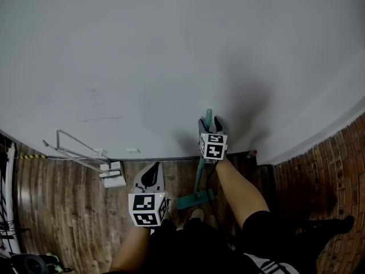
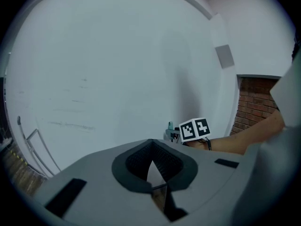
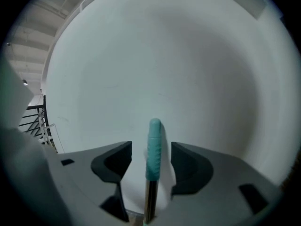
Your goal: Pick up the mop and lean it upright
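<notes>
The mop stands upright against the white wall. Its teal handle rises from a flat teal head on the wooden floor. In the right gripper view the teal grip of the handle stands between the jaws of my right gripper, with a gap on each side; the pads do not touch it, so the gripper is open. From the head view the right gripper sits at the handle's top, close to the wall. My left gripper hangs lower left of the mop, apart from it, jaws shut on nothing.
A metal wire frame leans at the wall's foot on the left, with a small white box beside it. A brick wall stands to the right. The person's shoe is just behind the mop head.
</notes>
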`<state>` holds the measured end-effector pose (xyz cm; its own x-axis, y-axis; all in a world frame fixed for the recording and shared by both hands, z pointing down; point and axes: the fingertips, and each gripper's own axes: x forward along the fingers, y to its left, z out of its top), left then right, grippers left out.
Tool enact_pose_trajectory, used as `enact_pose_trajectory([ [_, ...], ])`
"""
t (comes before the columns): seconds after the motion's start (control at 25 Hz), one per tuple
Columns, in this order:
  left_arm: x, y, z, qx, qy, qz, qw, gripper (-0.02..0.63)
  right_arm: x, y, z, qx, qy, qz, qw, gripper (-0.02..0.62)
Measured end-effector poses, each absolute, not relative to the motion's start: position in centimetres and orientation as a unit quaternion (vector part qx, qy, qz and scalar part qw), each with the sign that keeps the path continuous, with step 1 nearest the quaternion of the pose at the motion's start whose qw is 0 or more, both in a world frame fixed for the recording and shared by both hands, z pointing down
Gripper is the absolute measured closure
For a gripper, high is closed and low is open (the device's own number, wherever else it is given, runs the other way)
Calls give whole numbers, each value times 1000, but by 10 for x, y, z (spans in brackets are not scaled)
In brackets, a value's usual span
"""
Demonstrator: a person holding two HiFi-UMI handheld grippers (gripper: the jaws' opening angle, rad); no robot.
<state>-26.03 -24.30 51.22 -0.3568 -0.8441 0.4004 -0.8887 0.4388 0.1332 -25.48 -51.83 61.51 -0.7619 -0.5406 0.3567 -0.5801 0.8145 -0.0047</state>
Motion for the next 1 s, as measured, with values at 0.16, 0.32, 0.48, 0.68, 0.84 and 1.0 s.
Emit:
enact_pose_trajectory([
  [0.16,-259,-251,509,537,-817,49,205,609,-233,-507,597,322,-932,40,163,577],
  [0.32,-255,-258,504,549,-810,45,200,609,-211,-486,575,323,-933,65,144,581],
  [0.48,-249,-271,494,569,-799,40,191,609,-184,-463,526,341,-932,44,113,583],
  [0.68,-237,-286,472,598,-783,32,167,609,-158,-420,460,342,-936,33,76,583],
  [0.84,-223,-297,454,618,-772,26,148,609,-130,-387,422,345,-937,42,44,583],
  [1.0,-214,-304,439,634,-762,22,133,609,-120,-365,413,339,-940,18,40,583],
])
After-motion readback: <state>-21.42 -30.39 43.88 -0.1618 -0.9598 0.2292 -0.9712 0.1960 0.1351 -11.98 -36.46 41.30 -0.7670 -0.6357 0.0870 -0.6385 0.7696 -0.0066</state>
